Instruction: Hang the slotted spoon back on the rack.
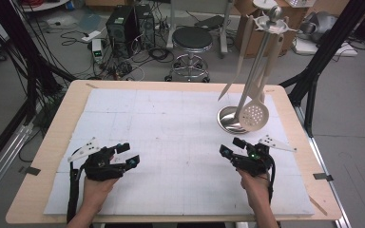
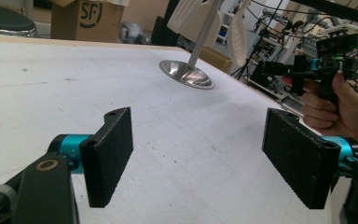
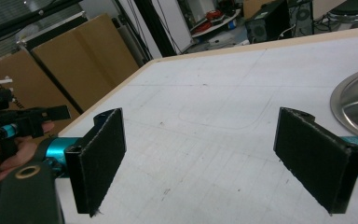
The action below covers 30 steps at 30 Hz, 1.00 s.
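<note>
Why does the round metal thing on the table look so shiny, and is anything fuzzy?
In the high view, the round silver metal base of the utensil stand mirrors the room light; in the left gripper view it shows a bright glare patch, and the cardboard box behind looks slightly soft.

Utensil rack (image 1: 254, 71) stands far right on the worktop (image 1: 171, 123); left claw (image 1: 126, 155) near left, right claw (image 1: 232, 147) just before the rack; stool (image 1: 191, 40) behind the worktop.

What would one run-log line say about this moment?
left gripper: open, empty, over mat | right gripper: open, empty, near stand base | utensil stand: upright, slotted spoon hanging | mat: bare between grippers
</note>
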### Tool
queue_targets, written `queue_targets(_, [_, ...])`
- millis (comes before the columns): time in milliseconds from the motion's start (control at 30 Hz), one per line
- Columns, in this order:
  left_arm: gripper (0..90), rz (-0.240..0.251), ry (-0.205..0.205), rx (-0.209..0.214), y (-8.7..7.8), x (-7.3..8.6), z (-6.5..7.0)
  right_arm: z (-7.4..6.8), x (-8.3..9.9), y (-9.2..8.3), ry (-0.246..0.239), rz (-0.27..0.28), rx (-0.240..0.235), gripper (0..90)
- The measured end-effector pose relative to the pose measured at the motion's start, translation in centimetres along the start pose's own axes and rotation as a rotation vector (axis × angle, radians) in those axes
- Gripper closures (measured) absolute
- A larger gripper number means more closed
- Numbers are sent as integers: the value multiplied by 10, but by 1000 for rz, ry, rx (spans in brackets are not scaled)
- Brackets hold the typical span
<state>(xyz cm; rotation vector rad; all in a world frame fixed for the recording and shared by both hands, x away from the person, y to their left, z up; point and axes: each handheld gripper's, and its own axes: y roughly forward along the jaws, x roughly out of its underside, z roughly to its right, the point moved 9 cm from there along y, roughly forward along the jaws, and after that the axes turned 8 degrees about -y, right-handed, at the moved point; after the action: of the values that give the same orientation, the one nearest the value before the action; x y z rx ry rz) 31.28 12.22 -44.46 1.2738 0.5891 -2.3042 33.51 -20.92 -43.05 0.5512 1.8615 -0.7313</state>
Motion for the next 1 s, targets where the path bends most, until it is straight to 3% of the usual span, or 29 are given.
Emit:
queue_targets(500, [252, 4, -12, 2, -1, 3, -3, -7, 9, 2, -39, -4, -9, 156])
queue_targets(667, [251, 1, -9, 6, 0, 4, -3, -1, 20, 2, 2, -9, -14, 152])
queue_targets(1000, [251, -7, -15, 5, 1, 7, -4, -2, 19, 3, -8, -2, -13, 152])
